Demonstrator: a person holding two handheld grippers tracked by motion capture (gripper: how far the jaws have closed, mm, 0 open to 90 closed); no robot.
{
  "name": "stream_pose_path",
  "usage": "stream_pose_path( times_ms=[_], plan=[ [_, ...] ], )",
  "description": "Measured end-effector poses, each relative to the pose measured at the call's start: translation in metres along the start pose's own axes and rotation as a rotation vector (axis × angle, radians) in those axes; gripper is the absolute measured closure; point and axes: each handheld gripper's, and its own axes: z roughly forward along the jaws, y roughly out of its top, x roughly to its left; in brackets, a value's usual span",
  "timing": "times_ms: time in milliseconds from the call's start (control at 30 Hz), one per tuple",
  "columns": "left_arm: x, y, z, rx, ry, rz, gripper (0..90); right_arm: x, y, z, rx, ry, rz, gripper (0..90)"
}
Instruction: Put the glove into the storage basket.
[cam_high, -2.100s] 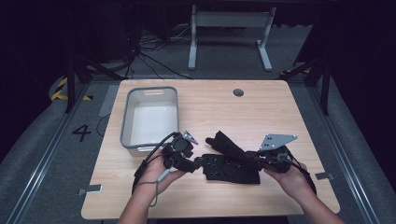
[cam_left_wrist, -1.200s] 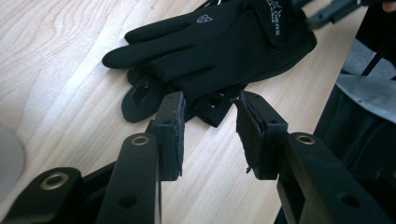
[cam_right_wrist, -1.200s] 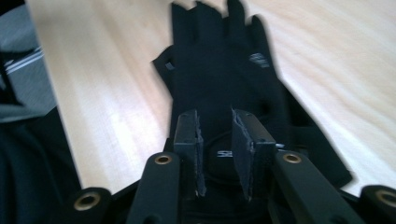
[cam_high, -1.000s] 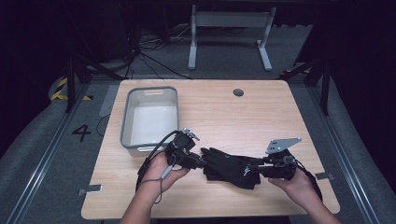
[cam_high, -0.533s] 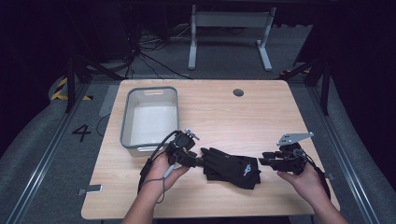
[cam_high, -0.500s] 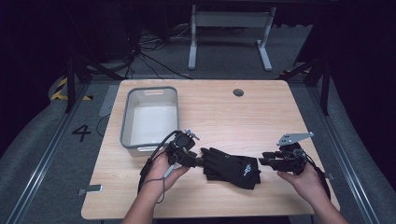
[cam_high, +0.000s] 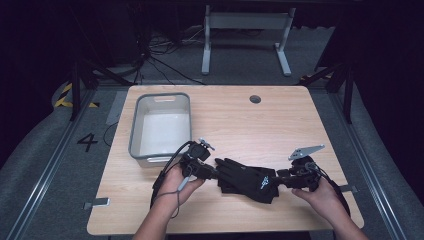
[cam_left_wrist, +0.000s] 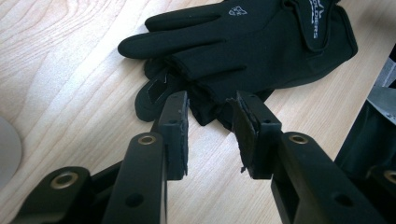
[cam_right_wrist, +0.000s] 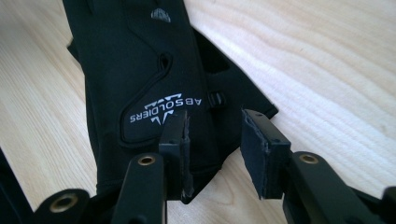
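Lying flat on the near part of the table (cam_high: 300, 120), the gloves (cam_high: 247, 179) are stacked, one on top of the other, fingertips toward the left gripper (cam_high: 212, 171) and cuffs toward the right gripper (cam_high: 281, 179). They are black, soft and matte, with white lettering on the top cuff tab and a small white emblem on the back of the hand. In the left gripper view the lower glove (cam_left_wrist: 161, 93) peeks out crookedly beneath the upper glove (cam_left_wrist: 243, 37), so the pair is not squarely aligned.

Both grippers stand released. The left fingers (cam_left_wrist: 175, 126) are parted just short of the fingertips of the pair. The right fingers (cam_right_wrist: 259, 144) are parted over the cuff edge, holding nothing.

The main risk, as I judge it, is a partial grab. If either gripper closes on the top layer alone, the gloves would slide apart and the stack would be lost. The limp cloth could also bunch or fold under a shallow pinch, and the thin fingertips may slip out from between the left fingers. Closing too low could scrape the pads on the wood.

The grey bin (cam_high: 161, 125) sits well apart, behind the left hand (cam_high: 175, 182).
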Motion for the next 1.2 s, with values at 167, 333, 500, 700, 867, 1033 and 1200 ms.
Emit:
stream_pose_path(
  times_ms=[167, 333, 500, 700, 867, 1033, 1200],
  plan=[
    [0.0, 0.0, 0.003, 0.013, 0.008, -0.002, 62.3, 0.003, -0.002, 0.009, 0.044, -0.004, -0.017, 59.8],
    [0.001, 0.0, 0.005, 0.01, 0.026, -0.007, 61.1, 0.013, -0.004, 0.02, 0.102, -0.025, -0.074, 58.1],
    [0.004, 0.0, 0.008, -0.002, 0.027, -0.023, 59.9, 0.019, -0.005, 0.026, 0.13, -0.045, -0.102, 57.6],
    [0.005, 0.002, 0.019, -0.005, 0.023, -0.042, 59.0, 0.022, -0.005, 0.028, 0.132, -0.06, -0.128, 57.6],
    [0.006, 0.004, 0.029, 0.017, -0.009, -0.068, 58.4, 0.022, -0.005, 0.028, 0.127, -0.065, -0.132, 57.6],
    [0.005, 0.006, 0.036, 0.047, -0.029, -0.071, 58.5, 0.023, -0.006, 0.028, 0.123, -0.072, -0.137, 57.6],
    [0.007, 0.007, 0.042, 0.084, -0.044, -0.093, 58.0, 0.024, -0.007, 0.028, 0.121, -0.073, -0.135, 57.6]
  ],
)
